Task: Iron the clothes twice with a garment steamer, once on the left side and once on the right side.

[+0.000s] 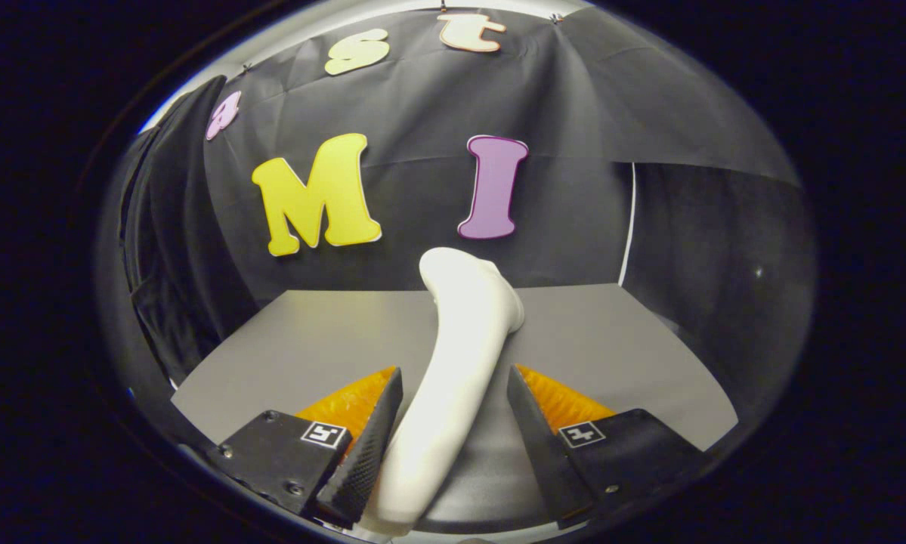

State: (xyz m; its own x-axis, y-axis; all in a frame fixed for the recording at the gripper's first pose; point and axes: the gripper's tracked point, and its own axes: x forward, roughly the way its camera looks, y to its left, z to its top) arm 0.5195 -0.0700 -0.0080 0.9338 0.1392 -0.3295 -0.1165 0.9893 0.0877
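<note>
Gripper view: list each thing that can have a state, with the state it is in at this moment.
Garment steamer: white, standing between the fingers, head up and beyond them; left finger against its handle, a gap on the right.
Gripper: open around the steamer's handle, not clamped on it.
Grey table: flat, its surface showing on both sides of the steamer.
Clothes at the left: dark, hanging beside the table.

A grey table (604,340) carries a white garment steamer (453,370) lying between the gripper (453,423) fingers.

Dim booth, sharp centre, fisheye-warped edges.
</note>
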